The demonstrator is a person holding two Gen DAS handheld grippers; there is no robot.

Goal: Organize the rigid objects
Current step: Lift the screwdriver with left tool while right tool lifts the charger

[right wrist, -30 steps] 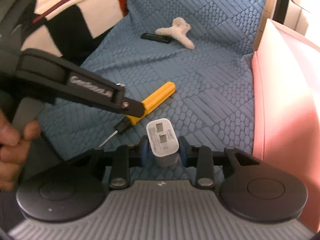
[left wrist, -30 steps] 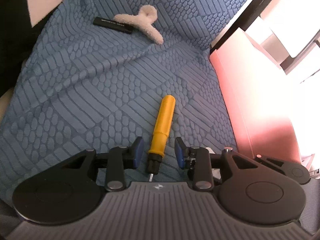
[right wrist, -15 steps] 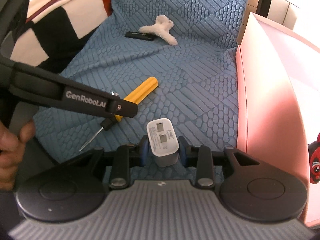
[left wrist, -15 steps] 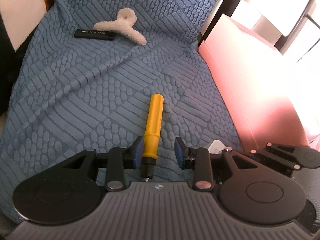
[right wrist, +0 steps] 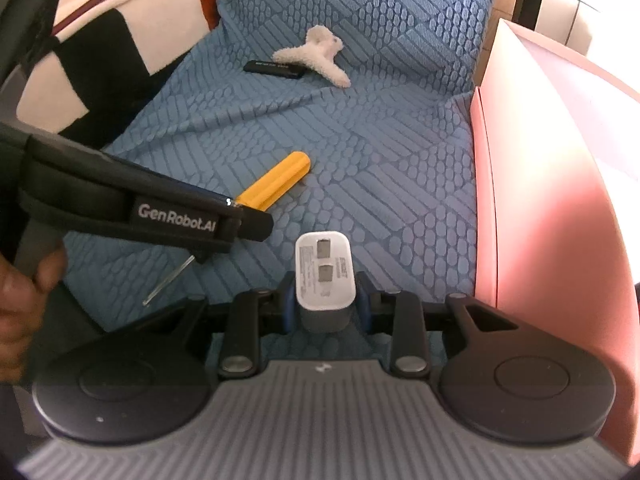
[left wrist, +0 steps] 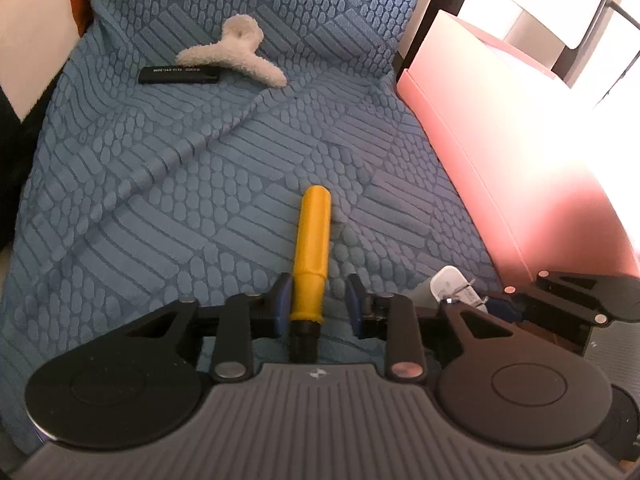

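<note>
Left tool [left wrist: 318,304] narrowed around screwdriver [left wrist: 311,246], unclenched, tip hidden, right tool [right wrist: 325,304] grasping charger [right wrist: 325,276].

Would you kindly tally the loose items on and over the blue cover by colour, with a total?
Yellow: 1, the screwdriver
White: 2, the charger plug and the fluffy hair claw
Black: 1, the flat bar
Total: 4
</note>
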